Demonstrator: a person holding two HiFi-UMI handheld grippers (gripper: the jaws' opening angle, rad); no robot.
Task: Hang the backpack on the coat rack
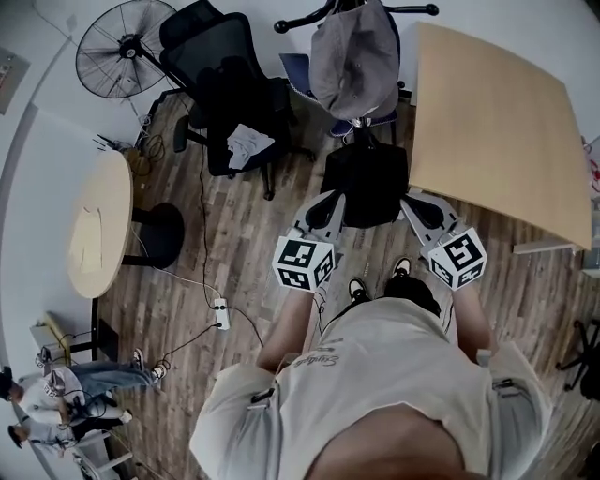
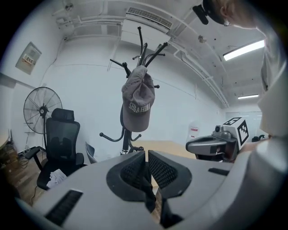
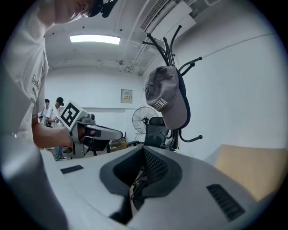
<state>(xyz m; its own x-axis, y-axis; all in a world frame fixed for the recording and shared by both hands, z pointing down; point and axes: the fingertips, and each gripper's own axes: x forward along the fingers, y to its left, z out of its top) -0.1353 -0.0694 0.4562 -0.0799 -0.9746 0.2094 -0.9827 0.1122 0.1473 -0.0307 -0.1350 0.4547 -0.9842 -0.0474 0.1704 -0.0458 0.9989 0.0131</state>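
Observation:
A black backpack (image 1: 366, 183) hangs between my two grippers, above the floor in front of the coat rack (image 1: 361, 11). My left gripper (image 1: 330, 199) holds its left side and my right gripper (image 1: 412, 202) its right side. In the left gripper view the jaws (image 2: 147, 168) are shut on a dark strap (image 2: 149, 197). In the right gripper view the jaws (image 3: 143, 173) are shut on black strap material (image 3: 136, 191). The black coat rack (image 2: 143, 49) (image 3: 167, 45) stands ahead, with a grey cap (image 1: 352, 56) (image 2: 137, 105) (image 3: 165, 96) on one hook.
A black office chair (image 1: 225, 84) and a standing fan (image 1: 117, 47) are left of the rack. A wooden table (image 1: 497, 122) is at the right, a round table (image 1: 94, 225) at the left. A power strip (image 1: 221, 314) and cables lie on the floor. People (image 1: 56, 394) stand lower left.

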